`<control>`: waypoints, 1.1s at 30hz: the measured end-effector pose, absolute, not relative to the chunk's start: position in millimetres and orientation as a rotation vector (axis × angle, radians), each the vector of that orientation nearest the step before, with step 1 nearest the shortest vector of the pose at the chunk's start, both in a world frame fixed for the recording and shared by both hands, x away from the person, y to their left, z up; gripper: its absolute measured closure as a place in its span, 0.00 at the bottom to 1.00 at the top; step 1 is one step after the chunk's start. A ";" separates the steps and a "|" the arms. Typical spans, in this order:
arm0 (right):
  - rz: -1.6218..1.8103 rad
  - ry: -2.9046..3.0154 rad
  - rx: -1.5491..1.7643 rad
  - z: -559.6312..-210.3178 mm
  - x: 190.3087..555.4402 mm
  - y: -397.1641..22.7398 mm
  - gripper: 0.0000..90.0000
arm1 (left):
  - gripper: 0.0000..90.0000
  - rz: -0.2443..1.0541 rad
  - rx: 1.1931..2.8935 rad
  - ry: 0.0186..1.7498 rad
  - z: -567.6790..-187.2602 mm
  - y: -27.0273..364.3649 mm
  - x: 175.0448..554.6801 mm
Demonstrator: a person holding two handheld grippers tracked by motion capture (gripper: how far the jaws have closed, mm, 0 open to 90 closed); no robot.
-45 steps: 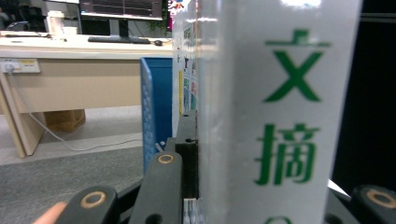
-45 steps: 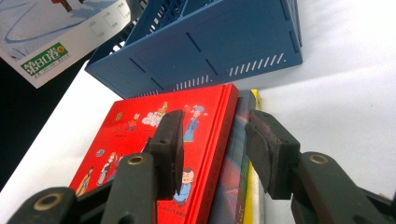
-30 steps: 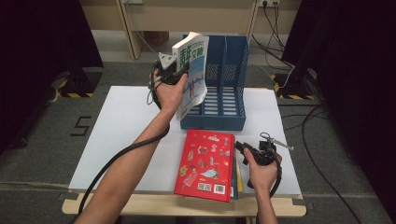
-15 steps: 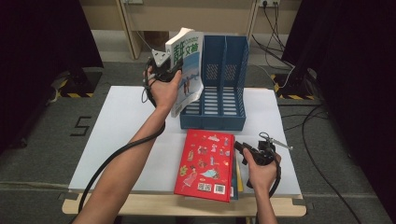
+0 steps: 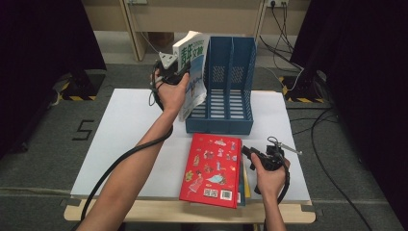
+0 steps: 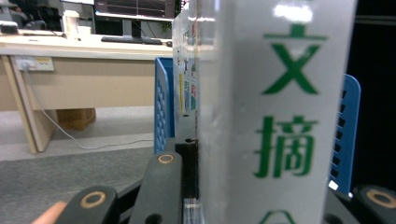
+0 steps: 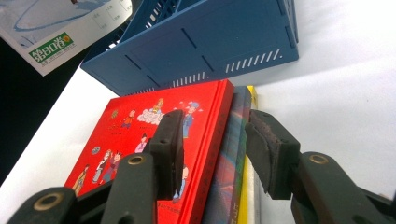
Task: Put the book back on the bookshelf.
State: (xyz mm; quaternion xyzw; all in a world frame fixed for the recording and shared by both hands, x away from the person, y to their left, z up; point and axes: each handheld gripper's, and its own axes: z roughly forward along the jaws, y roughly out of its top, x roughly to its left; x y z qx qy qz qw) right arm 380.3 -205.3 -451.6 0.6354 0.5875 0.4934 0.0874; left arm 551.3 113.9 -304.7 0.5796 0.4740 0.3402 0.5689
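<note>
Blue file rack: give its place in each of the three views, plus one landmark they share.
High view: the blue file rack stands upright at the table's far middle, behind the red book.
Left gripper view: its blue walls rise on both sides behind the white magazine.
Right gripper view: its base fills the top, beyond the red book.
Shared landmark: the white magazine, top left in the right gripper view.

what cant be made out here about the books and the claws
- High view: the books under the red book are covered by it, so their number and covers stay unknown.
- Left gripper view: the white book hides the left claw's far side.
- Right gripper view: whether the right claw touches the stack is unclear.
</note>
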 end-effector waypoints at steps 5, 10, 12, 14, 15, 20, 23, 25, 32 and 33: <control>1.471 1.750 1.897 -452.1 380.2 -205.4 0.63 | 0.82 0.783 1.355 1.119 -307.4 108.5 555.4; 1.468 1.752 1.896 -452.6 380.2 -205.5 0.63 | 0.82 0.765 1.352 1.100 -310.7 104.0 559.1; 1.465 1.750 1.896 -453.5 380.6 -205.5 0.63 | 0.82 0.740 1.347 1.084 -312.7 102.5 560.4; 1.465 1.756 1.897 -454.1 381.0 -205.6 0.64 | 0.82 0.722 1.350 1.073 -313.5 100.4 560.7; 1.464 1.756 1.896 -454.1 381.1 -205.5 0.63 | 0.82 0.716 1.350 1.067 -313.8 99.1 560.9; 1.464 1.746 1.902 -453.3 380.3 -205.9 0.64 | 0.82 0.722 1.344 1.079 -316.9 95.8 566.2; 1.461 1.745 1.898 -453.5 380.1 -206.7 0.63 | 0.82 0.741 1.339 1.085 -320.3 96.3 569.7; 1.459 1.750 1.897 -454.2 380.8 -206.8 0.63 | 0.82 0.760 1.332 1.078 -322.8 96.0 572.5; 1.458 1.751 1.900 -454.1 380.8 -205.9 0.63 | 0.81 0.782 1.325 1.060 -327.4 94.1 578.4; 1.456 1.752 1.898 -454.1 380.8 -205.9 0.64 | 0.82 0.785 1.326 1.060 -328.3 94.0 579.2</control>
